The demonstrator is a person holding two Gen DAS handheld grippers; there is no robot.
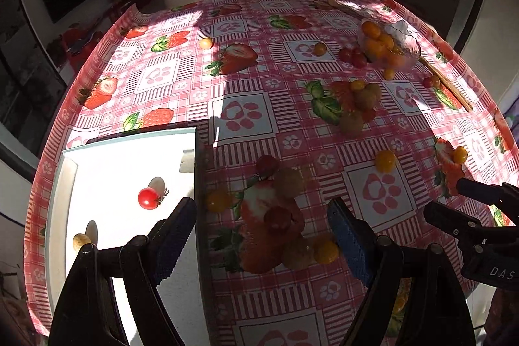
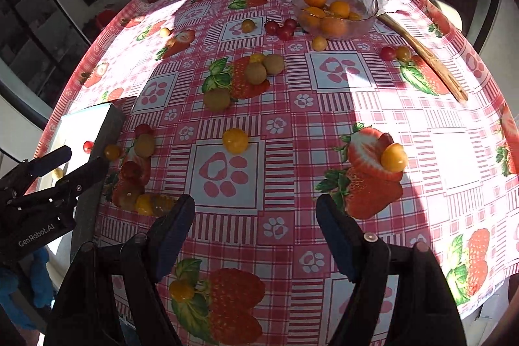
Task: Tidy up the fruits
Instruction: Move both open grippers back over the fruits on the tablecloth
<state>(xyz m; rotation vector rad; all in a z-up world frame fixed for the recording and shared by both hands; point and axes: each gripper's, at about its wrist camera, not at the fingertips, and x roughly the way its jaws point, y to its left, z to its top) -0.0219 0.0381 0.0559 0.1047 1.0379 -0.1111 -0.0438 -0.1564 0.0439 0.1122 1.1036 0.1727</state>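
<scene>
My left gripper (image 1: 262,232) hangs open over a cluster of red, yellow and brown fruits (image 1: 277,218) lying just right of a white tray (image 1: 129,158). In the tray sit a red cherry tomato (image 1: 148,198) and a small brownish fruit (image 1: 81,241). My right gripper (image 2: 254,232) is open too, with only tablecloth between its fingers. A yellow fruit (image 2: 235,140) lies ahead of it and another yellow fruit (image 2: 394,157) to its right. Each gripper shows at the edge of the other's view: the right gripper (image 1: 451,200) and the left gripper (image 2: 81,159).
A glass bowl (image 2: 366,18) of oranges stands at the far right, with a long wooden spoon (image 2: 421,51) beside it. Brown kiwi-like fruits (image 2: 256,72) and red tomatoes (image 2: 285,29) are scattered mid-table on the strawberry-print cloth (image 2: 324,119). The table edge runs close on the left and right.
</scene>
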